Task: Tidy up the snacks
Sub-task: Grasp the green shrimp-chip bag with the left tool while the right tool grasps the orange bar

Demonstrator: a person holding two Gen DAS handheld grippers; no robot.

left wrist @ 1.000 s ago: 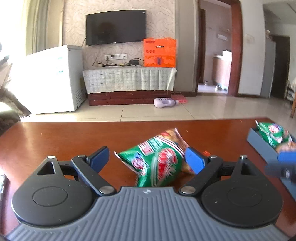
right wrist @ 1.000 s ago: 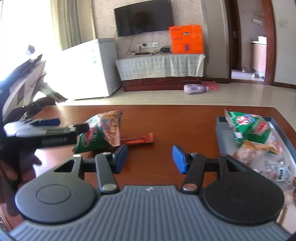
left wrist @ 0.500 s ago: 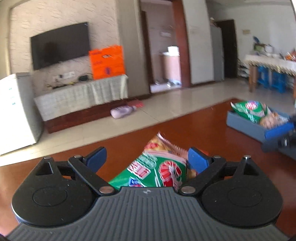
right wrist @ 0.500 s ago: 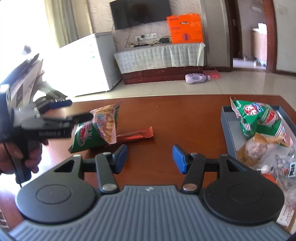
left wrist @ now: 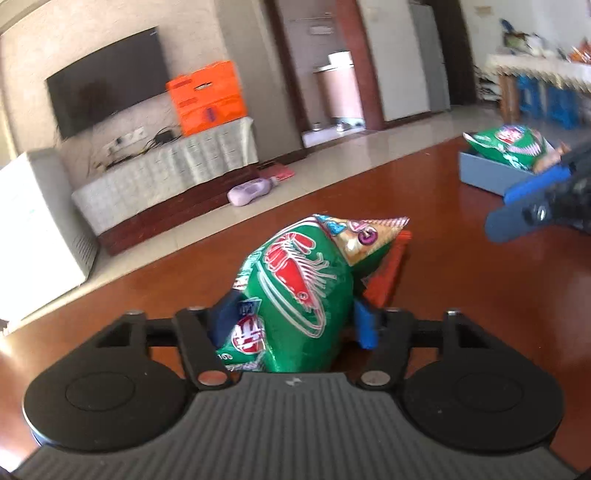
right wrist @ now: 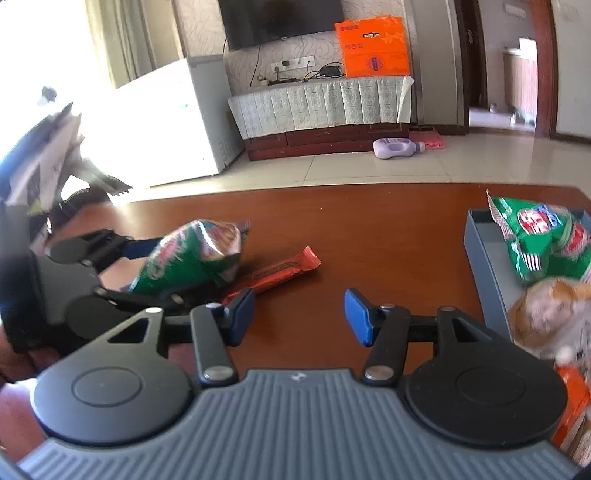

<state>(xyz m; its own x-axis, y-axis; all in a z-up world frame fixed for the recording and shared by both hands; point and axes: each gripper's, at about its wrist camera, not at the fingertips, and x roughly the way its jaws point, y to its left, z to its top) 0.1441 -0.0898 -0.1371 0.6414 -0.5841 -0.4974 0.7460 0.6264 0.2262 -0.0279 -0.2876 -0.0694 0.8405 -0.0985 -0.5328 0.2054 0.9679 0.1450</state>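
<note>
my left gripper [left wrist: 291, 317] pinches the green snack bag [left wrist: 299, 291] mid-frame for carrying to the grey tray [right wrist: 484, 258] at right; right gripper [right wrist: 299, 317] fingers wide, empty.

Wall-mounted TV [right wrist: 279, 20], tiled floor [right wrist: 369, 168], white freezer [right wrist: 173, 122]

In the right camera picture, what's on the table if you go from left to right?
left gripper holding a green bag → red bar → right gripper → grey tray of snacks.
</note>
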